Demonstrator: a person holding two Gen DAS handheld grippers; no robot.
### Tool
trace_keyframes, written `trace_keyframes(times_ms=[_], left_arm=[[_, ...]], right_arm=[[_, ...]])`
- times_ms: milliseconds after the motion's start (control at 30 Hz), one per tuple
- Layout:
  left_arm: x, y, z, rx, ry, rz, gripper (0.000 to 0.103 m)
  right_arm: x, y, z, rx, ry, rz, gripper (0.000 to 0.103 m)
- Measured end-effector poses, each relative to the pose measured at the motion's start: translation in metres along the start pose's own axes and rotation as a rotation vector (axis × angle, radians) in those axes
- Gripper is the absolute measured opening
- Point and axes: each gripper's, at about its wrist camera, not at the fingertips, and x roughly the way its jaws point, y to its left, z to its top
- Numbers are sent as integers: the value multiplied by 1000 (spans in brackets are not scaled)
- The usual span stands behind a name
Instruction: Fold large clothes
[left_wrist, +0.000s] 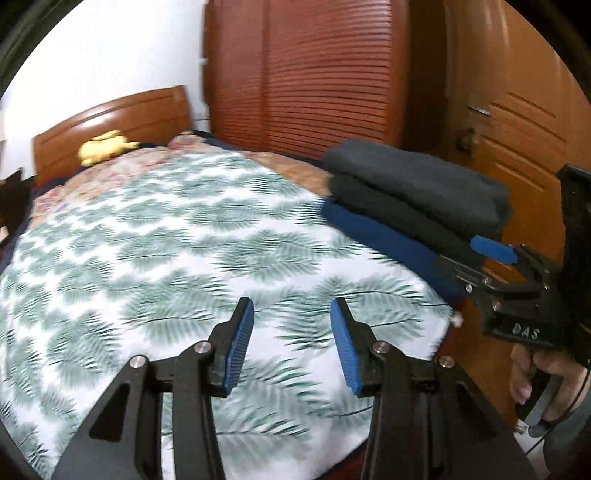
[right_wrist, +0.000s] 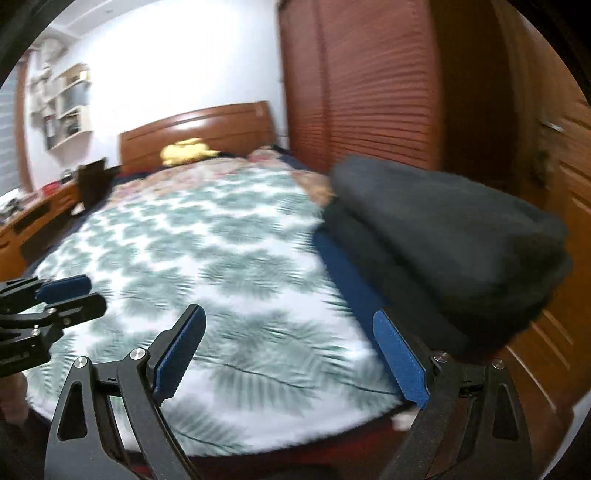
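Observation:
A stack of folded clothes lies at the bed's right edge: two dark grey pieces on top of a navy one. My left gripper hangs open over the leaf-patterned sheet, nothing between its blue pads. My right gripper is open wide at the bed's near right corner. Its right finger is close beside the navy piece; I cannot tell whether it touches. A hand holds its grip.
A wooden headboard with a yellow plush toy stands at the far end. A slatted wardrobe and a wooden door stand to the right of the bed. A desk and wall shelves are on the left.

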Motion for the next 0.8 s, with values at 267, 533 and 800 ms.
trace_keyframes(times_ms=[267,533,800], left_arm=[[-55,75,-23,-102,-52,168,42],[-106,133,-59,-218,-89,295,42],[-144,167,-85,-283,-107,384,42]], right_arm=[[6,95,17,-83,-27,168,94],[-2,169,20,-150,-42,297,94],[-8,217,21,-193,-55,368,94]])
